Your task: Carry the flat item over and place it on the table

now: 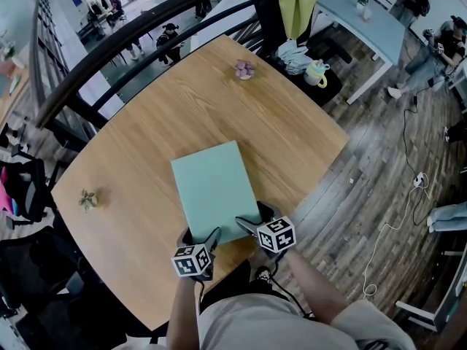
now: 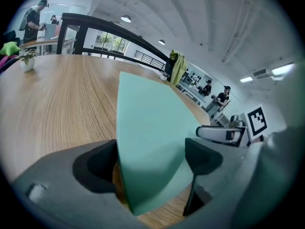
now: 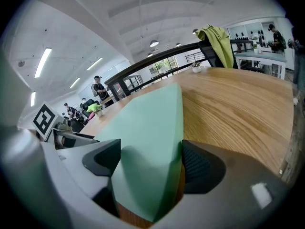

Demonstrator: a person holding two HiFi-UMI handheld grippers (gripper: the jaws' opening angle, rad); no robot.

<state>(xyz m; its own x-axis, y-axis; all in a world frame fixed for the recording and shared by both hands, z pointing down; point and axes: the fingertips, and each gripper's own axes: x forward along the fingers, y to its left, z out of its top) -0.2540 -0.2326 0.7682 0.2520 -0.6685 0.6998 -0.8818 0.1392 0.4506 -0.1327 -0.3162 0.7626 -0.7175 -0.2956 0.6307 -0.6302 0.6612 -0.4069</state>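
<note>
The left gripper (image 1: 198, 235) has its jaws closed onto the near left corner of the flat item (image 1: 213, 188), a thin mint-green panel. Its own view shows the panel's edge standing between the two dark pads, with wood grain visible just beneath. The right gripper (image 1: 255, 216) is pinched in the same way onto the near right corner, one pad pressed to each face of the panel. From both claws the panel runs straight ahead over the table (image 1: 146, 122), so nearly all of it lies above the wooden top and only the held edge sits at the table's near rim, close to the person. The carrying part looks done, since the item is over its destination. Whether the far end rests on the wood or hovers just above it cannot be told from these views. What is left, by this reading, is to settle the held edge down flat, part both pairs of jaws and draw the claws back toward the person without dragging the panel along.
</note>
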